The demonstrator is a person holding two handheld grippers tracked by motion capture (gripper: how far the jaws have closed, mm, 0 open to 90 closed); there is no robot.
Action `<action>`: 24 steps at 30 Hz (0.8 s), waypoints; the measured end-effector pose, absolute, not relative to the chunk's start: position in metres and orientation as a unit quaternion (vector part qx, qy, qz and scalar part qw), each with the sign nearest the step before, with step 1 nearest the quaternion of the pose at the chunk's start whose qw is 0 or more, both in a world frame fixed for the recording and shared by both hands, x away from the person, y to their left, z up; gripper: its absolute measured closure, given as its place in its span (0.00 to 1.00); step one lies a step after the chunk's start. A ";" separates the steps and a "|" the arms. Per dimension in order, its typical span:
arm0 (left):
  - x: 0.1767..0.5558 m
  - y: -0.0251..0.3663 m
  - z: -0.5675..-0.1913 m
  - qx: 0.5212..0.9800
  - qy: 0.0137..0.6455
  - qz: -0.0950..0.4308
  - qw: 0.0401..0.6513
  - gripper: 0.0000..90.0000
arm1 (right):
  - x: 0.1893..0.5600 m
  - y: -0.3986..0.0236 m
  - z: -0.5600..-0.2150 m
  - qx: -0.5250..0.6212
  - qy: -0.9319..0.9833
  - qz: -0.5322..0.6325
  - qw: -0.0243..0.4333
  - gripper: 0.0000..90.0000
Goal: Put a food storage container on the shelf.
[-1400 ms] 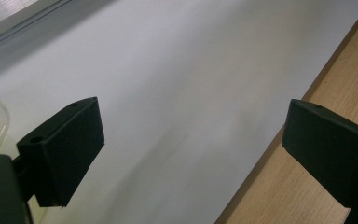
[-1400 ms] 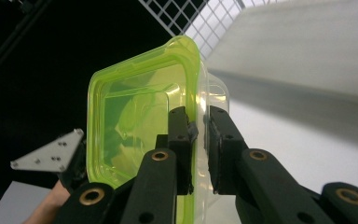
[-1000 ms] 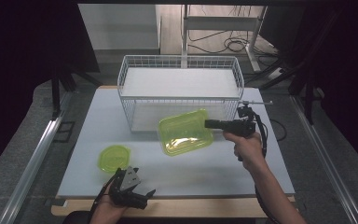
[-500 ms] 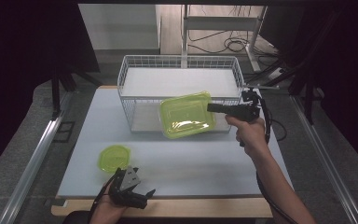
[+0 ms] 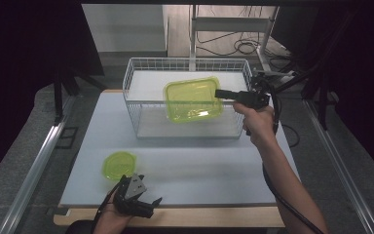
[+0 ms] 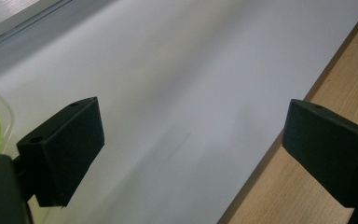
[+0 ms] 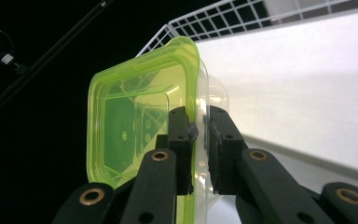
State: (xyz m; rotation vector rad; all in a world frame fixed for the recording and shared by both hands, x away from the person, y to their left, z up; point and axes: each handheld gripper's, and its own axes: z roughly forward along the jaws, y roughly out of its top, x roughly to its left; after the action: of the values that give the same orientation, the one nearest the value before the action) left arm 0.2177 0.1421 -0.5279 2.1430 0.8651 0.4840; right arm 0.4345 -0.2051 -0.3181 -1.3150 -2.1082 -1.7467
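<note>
- High view: a yellow-green see-through container, rectangular with rounded corners, hangs tilted above the white wire basket at the far side of the table.
- The right gripper reaches in from the container's right side and pinches its right edge; the person's right hand holds the gripper over the basket's right end.
- Right gripper view: the container stands nearly on edge, its green lid side facing left and a clear tub wall bulging to the right. The two black jaws are clamped on its rim, one on each side of it.
- High view again: a smaller round-cornered green lid lies flat on the white table near the front left.
- The left gripper rests low at the table's front edge, just beside that lid and apart from it.
- Left gripper view: its jaws stand wide apart with nothing between them, over white tabletop and a wooden edge strip.
</note>
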 end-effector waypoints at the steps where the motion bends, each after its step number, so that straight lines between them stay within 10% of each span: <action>1: 0.218 0.142 -0.528 0.839 0.339 0.190 0.380 0.06 | 0.435 -0.205 -0.318 -0.432 -0.693 -0.574 0.052 0.90; 24: 0.217 0.140 -0.528 0.843 0.333 0.192 0.376 0.06 | 0.477 -0.185 -0.303 -0.486 -0.670 -0.562 0.003 0.89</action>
State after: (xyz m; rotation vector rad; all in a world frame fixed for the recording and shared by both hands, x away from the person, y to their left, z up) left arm 0.2171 0.1403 -0.5283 2.1575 0.8524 0.4900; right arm 0.4767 -0.1852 -0.3031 -1.5222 -2.1004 -1.7606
